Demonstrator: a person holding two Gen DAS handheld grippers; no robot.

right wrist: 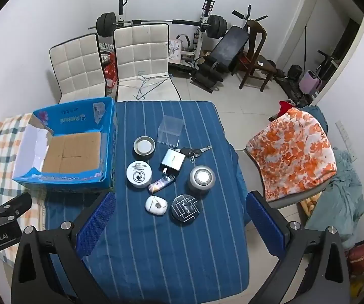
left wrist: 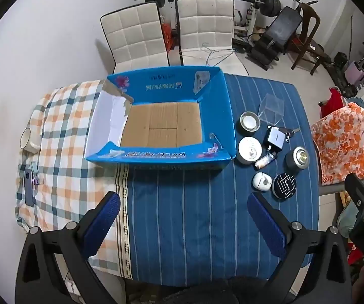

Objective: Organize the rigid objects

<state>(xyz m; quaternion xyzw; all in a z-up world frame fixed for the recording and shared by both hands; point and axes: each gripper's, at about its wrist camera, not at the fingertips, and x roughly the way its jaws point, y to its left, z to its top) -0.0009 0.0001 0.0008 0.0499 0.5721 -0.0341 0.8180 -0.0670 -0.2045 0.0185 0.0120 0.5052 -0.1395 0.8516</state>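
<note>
The lighter point(right wrist: 162, 183) lies flat mid-table, its long axis slanting toward the far right corner. Left gripper point(left wrist: 184, 225) and right gripper point(right wrist: 179, 225) both gape wide, holding nothing.

Your left gripper point(left wrist: 183, 224) and right gripper point(right wrist: 179, 224): black frames, silver screws, textured blue finger pads point(right wrist: 96, 224), white "GenRobot.AI" lettering.

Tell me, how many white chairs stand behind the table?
2, side by side at the table's far edge: the left chair behind the blue box, the right chair with wire hangers on its seat. None seems hidden.
</note>
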